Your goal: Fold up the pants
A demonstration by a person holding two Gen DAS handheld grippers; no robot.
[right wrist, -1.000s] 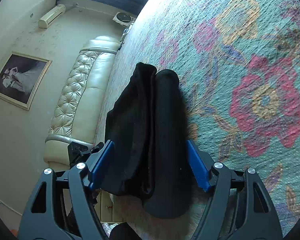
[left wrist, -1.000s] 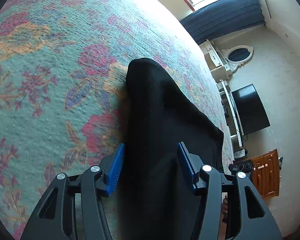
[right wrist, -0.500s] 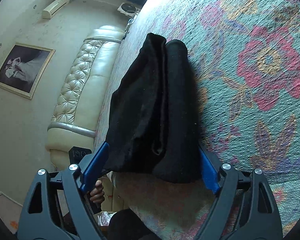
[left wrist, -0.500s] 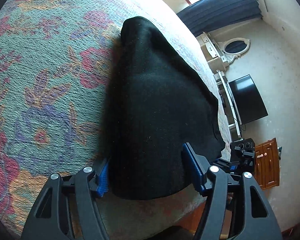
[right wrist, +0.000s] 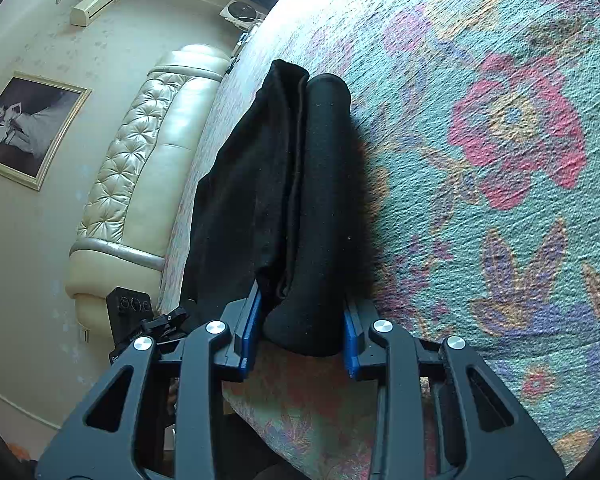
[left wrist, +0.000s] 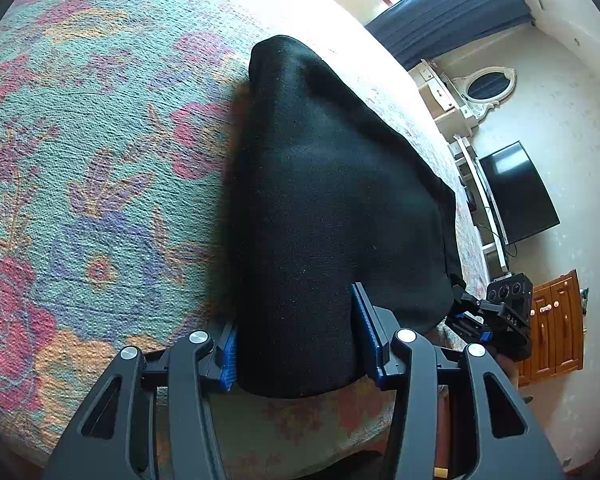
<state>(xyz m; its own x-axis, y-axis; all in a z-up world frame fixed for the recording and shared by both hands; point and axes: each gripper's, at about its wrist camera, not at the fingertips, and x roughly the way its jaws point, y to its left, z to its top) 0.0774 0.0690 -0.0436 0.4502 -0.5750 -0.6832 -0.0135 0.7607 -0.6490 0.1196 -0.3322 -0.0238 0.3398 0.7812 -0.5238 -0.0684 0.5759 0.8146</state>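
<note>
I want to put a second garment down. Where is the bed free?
The flowered bedspread is bare on the far side of the black pants, away from the bed's edge. The near edge is crowded: both tools clamp the pants there.

Left gripper (left wrist: 298, 338): the left pad is mostly hidden behind the edge of the black pants (left wrist: 320, 200), so contact there is hard to tell. Right gripper (right wrist: 298, 330): the right pad is partly covered by the pants' (right wrist: 300, 200) rolled edge. Both gripper bodies are cut off at the bottom edge. The underside of the pants is hidden against the bedspread (left wrist: 80, 180). The framed picture (right wrist: 24, 128) is too small for detail. The far end of the bed is washed out by window glare. The other gripper (left wrist: 496, 316) shows only in part.
</note>
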